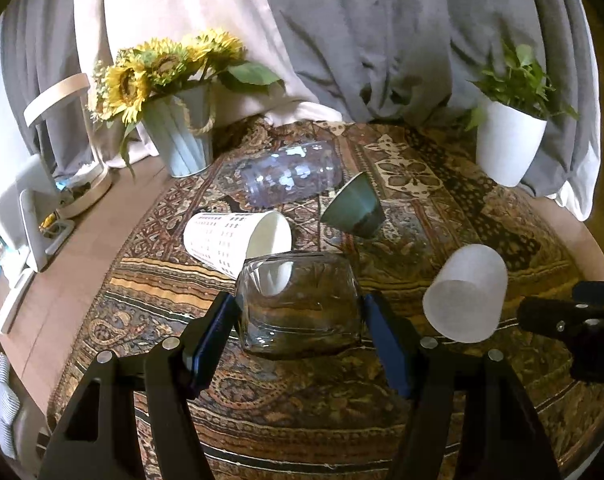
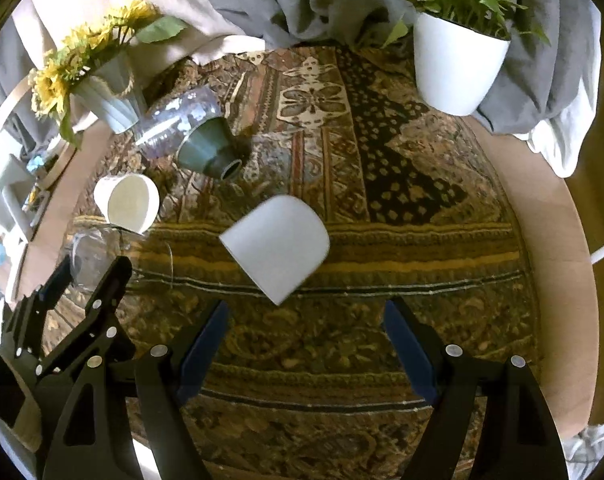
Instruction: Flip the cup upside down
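Note:
A clear glass cup [image 1: 299, 304] lies on its side on the patterned cloth, between the fingers of my left gripper [image 1: 299, 316]. The jaws stand close on both sides of it, and I cannot tell whether they press it. It also shows faintly in the right wrist view [image 2: 97, 252]. A frosted white cup [image 1: 466, 292] lies on its side to the right; in the right wrist view it [image 2: 277, 246] lies just ahead of my right gripper [image 2: 306, 312], which is open and empty.
A white paper cup [image 1: 237, 242], a green ceramic cup [image 1: 354, 208] and a clear plastic jar [image 1: 291, 174] lie tipped further back. A sunflower pot [image 1: 179, 136] stands back left, a white plant pot [image 1: 506, 144] back right. Grey cloth hangs behind.

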A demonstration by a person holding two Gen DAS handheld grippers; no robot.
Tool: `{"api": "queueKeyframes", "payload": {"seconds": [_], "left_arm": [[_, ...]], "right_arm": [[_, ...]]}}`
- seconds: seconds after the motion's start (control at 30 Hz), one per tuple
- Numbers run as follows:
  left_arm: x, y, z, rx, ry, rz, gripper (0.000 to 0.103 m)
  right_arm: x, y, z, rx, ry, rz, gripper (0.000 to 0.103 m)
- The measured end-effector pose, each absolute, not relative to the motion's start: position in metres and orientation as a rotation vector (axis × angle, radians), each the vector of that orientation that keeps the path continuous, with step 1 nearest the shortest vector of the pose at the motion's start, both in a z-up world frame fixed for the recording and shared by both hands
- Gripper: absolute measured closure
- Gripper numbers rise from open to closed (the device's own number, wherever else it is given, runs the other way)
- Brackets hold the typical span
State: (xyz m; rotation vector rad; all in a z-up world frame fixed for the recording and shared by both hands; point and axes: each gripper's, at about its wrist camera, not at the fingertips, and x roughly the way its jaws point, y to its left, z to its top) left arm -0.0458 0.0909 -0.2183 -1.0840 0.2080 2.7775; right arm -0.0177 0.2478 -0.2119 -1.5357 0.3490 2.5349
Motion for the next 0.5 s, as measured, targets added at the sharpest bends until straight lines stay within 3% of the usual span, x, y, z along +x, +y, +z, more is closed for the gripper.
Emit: {"api": "queueKeyframes", "payload": {"seconds": [0.43,0.5], "left_arm": [[-0.055,0.083,-0.212,-1.085,0.245,2.764,0.035],[-0.053,0.079,-0.205,-1.074,0.220,2.762,0.021]], "right_arm": [[-0.021,0.238,-0.205,-1.503,0.362,2.515,0.023],[-0.019,0.238,-0.201,-1.485,0.376,2.516,0.023]]}}
